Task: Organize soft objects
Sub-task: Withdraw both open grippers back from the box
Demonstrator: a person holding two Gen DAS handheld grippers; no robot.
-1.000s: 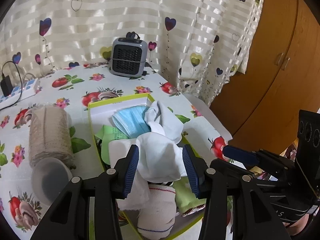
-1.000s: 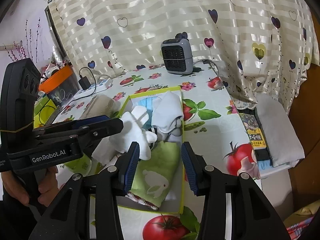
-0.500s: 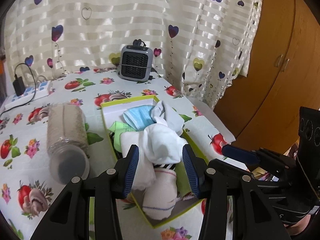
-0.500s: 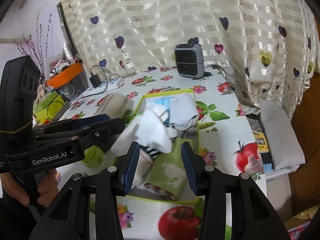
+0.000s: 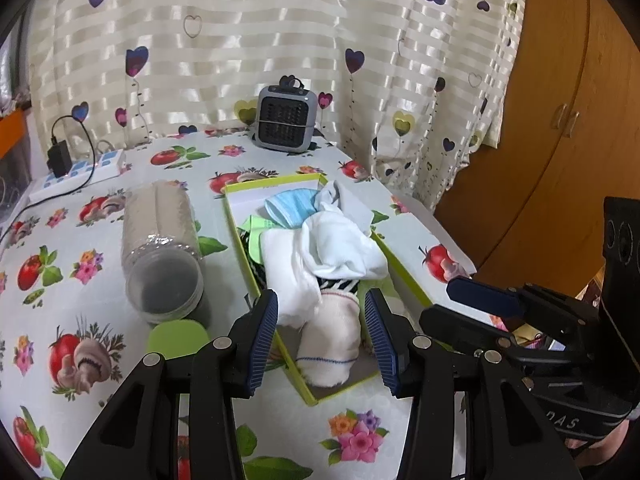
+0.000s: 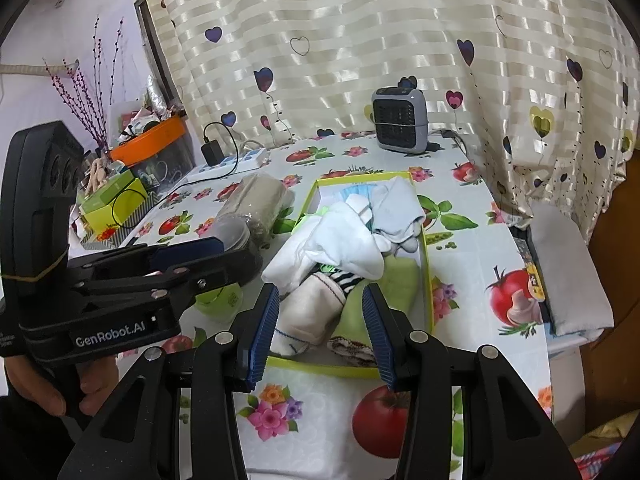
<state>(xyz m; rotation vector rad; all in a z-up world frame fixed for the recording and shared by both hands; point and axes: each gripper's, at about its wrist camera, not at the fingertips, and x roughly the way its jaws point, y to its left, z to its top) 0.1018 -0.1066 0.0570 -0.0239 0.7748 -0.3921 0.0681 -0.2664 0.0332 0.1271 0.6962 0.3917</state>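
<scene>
1. Both grippers have pulled back from the box [image 5: 404, 276]; the left gripper [image 5: 322, 338] and right gripper [image 6: 318, 330] stand with jaws open, holding nothing.
2. The white sock [image 5: 340, 248] now lies released on the pile, so this piece looks stowed.
3. The box of soft things sits at twelve o'clock, beyond both jaws.
4. A jar [image 5: 160, 252] lies at ten o'clock on the surface [image 5: 60, 240].

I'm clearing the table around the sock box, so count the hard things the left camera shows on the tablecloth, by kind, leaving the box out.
Clear jar: 1
Green lid: 1
Grey heater: 1
Power strip: 1
Black charger: 1
Total: 5
</scene>
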